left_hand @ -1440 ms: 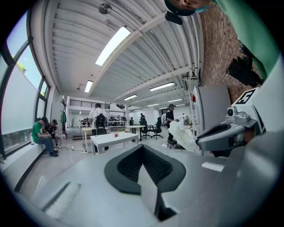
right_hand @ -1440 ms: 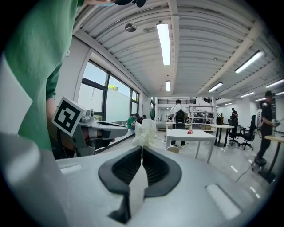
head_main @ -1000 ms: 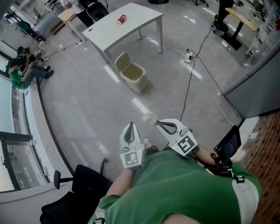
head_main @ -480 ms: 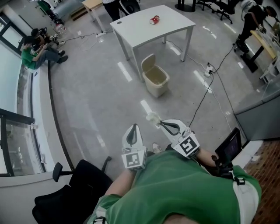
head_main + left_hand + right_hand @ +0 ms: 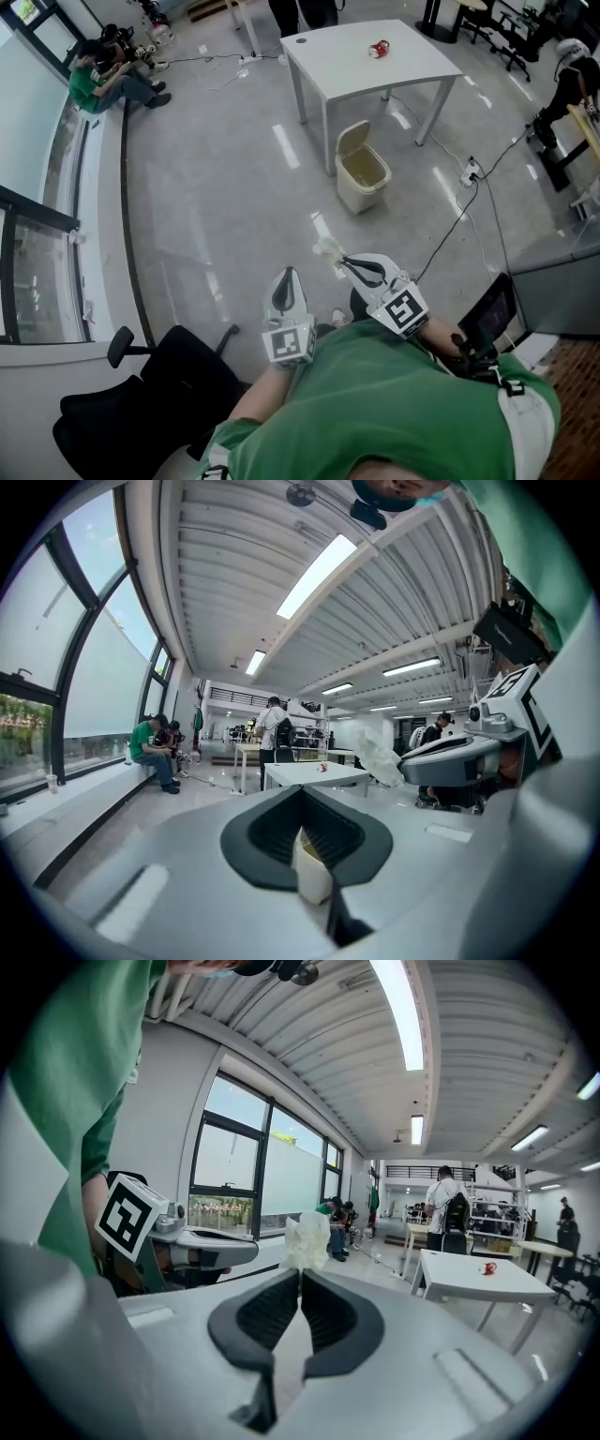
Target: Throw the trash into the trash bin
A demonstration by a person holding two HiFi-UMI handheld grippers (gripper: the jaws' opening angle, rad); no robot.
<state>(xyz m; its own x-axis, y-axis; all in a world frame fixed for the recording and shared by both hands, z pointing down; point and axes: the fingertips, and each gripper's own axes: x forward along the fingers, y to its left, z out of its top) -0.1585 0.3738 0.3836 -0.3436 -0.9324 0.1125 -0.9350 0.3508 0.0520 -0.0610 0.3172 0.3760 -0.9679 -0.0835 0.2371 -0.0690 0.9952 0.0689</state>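
Observation:
A crumpled white tissue (image 5: 326, 249) sticks out of my right gripper (image 5: 343, 263), which is shut on it at waist height. In the right gripper view the tissue (image 5: 305, 1239) stands above the closed fingertips of that gripper (image 5: 300, 1274). My left gripper (image 5: 286, 276) hangs beside it, shut, with nothing seen in it. The beige trash bin (image 5: 362, 169), lid up, stands on the floor some way ahead, by the white table (image 5: 412, 66). A cream shape (image 5: 309, 864) shows through the gap behind the left gripper's (image 5: 302, 791) tips, apparently the bin.
A red can (image 5: 379, 49) lies on the table. A black office chair (image 5: 141, 403) stands at my lower left. A black cable (image 5: 450, 225) runs over the floor right of the bin. People sit on the window ledge (image 5: 103, 80); another stands behind the table (image 5: 446, 1206).
The bin and table have shifted rightward and lower in the head view as the person moves across the floor. Both grippers keep their pose, the tissue still in the right one.

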